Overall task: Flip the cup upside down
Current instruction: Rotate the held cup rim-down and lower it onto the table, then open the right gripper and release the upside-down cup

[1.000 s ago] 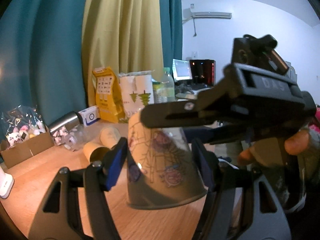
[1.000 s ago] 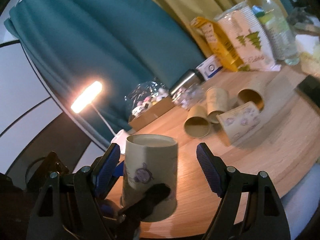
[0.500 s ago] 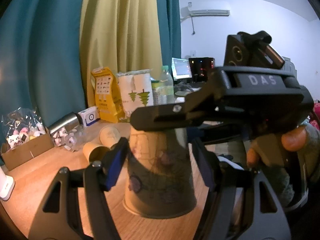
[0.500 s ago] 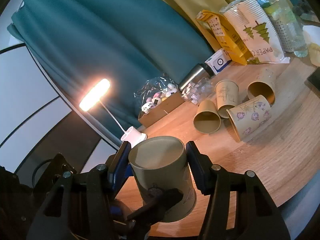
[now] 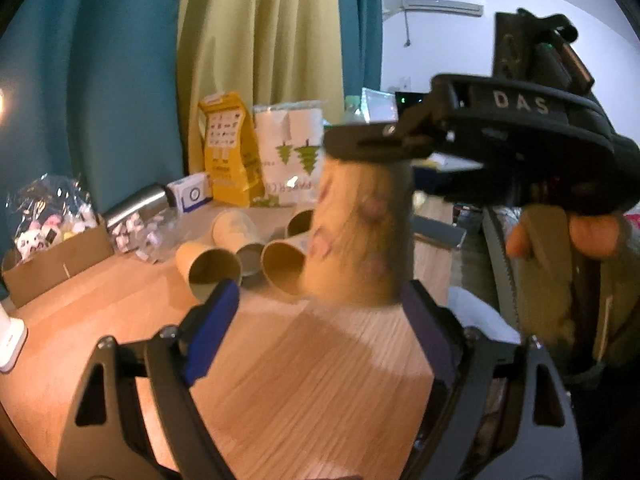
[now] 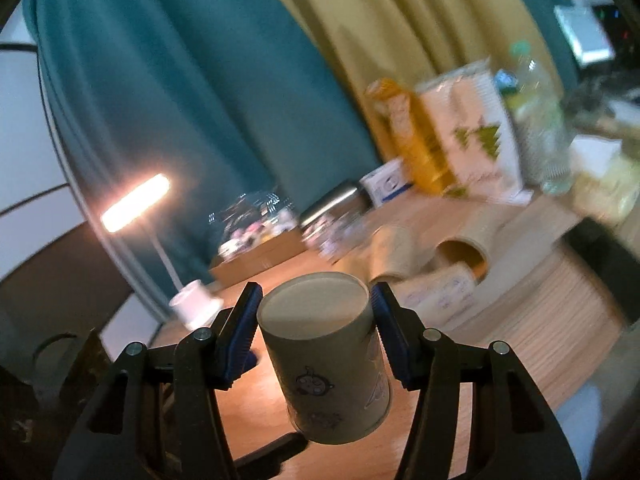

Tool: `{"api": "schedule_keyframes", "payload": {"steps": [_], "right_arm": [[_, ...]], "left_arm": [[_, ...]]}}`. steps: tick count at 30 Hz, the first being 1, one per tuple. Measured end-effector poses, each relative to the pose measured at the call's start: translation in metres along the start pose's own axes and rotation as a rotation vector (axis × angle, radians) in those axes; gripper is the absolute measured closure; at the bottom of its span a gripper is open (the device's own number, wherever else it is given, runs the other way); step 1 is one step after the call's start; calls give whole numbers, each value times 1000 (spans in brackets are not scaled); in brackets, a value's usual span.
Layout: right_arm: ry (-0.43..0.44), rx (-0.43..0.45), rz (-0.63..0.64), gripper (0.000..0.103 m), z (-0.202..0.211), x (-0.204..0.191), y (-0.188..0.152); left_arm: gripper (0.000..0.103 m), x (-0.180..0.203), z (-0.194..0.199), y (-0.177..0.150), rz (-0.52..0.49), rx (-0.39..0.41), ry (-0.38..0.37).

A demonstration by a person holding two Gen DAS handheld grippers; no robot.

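A paper cup with cartoon prints [image 6: 328, 364] is upside down, base up, in my right gripper [image 6: 316, 316], whose blue pads press its upper wall. In the left wrist view the same cup [image 5: 360, 236] hangs blurred above the wooden table [image 5: 304, 392], held from above by the right gripper [image 5: 480, 132]. My left gripper [image 5: 316, 336] is open and empty, with the cup above and beyond its fingers, apart from them.
Several paper cups [image 5: 248, 252] lie on their sides further back on the table. Behind them stand a yellow bag [image 5: 228, 148], a pack of cups [image 5: 292, 152], a steel flask [image 5: 136, 208] and a cardboard box [image 5: 52, 256]. A lit desk lamp [image 6: 136, 204] stands at the left.
My right gripper has shut on the cup and lifted it off the table. My left gripper has opened wide and let the cup go.
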State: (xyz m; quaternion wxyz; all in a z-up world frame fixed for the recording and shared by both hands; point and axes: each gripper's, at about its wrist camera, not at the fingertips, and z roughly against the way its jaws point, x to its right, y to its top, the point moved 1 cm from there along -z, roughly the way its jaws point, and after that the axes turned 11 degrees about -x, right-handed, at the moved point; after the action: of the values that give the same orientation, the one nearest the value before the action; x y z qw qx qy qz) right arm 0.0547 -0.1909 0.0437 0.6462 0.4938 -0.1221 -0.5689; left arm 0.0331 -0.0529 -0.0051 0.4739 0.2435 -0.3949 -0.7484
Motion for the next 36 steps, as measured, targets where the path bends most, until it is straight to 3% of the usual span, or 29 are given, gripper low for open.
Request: {"api": "schedule_keyframes", "payload": {"steps": [7, 15, 36], "right_arm": [[-145, 31, 51, 43, -18, 11, -5], [-205, -30, 137, 43, -53, 8, -34], [-263, -38, 171, 43, -70, 12, -55]], "left_arm": [[18, -24, -8, -6, 122, -41, 51], [18, -63, -10, -9, 293, -50, 98], [18, -75, -20, -11, 337, -83, 131]]}}
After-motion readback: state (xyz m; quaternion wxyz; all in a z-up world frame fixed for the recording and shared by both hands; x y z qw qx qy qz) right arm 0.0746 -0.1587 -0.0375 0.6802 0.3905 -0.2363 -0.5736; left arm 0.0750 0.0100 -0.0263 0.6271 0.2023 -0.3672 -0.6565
